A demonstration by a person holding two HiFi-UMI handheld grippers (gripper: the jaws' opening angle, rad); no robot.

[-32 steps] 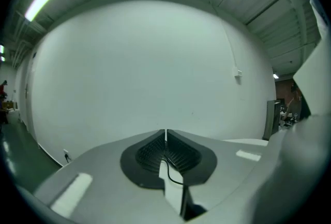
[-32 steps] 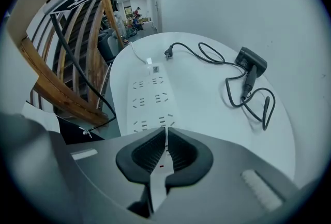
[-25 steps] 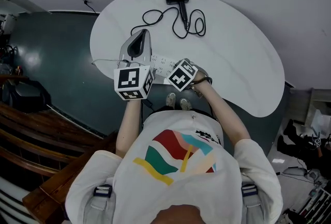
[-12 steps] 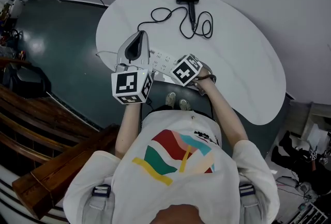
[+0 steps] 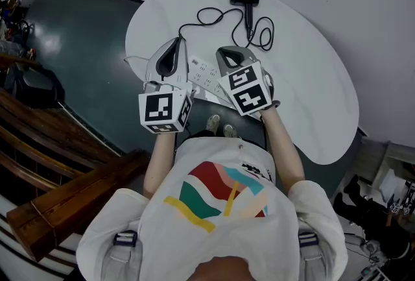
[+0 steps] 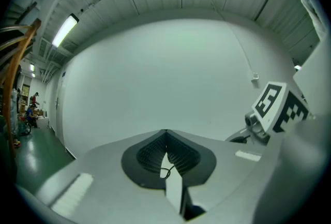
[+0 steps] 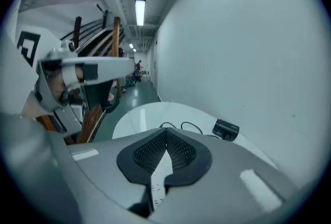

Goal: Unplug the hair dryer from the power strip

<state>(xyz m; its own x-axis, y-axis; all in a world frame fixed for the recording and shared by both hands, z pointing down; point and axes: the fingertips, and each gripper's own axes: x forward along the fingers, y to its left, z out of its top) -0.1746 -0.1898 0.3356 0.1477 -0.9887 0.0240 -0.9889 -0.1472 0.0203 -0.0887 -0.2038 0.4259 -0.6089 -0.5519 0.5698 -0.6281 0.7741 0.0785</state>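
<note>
Both jaws closed, white table (image 5: pixel 311 72), dark green floor (image 5: pixel 78 46)

A desk (image 5: pixel 311 78) stands against a wall (image 5: pixel 363 0), with the person at its near edge. The left gripper (image 5: pixel 176 41) and right gripper (image 5: pixel 222 51) are held side by side above that edge, fingers pointing away across the desk. A power strip (image 5: pixel 202 73) lies on the desk between the two sets of fingers and below them, close to the near edge. A hair dryer (image 5: pixel 245 0) lies at the far edge, well beyond the right fingers and slightly to their right. Its cord (image 5: pixel 214 13) loops on the desk between the dryer and the fingers, one run reaching just ahead of the left fingertips. Open floor (image 5: pixel 78 46) lies left of the left fingers.
</note>
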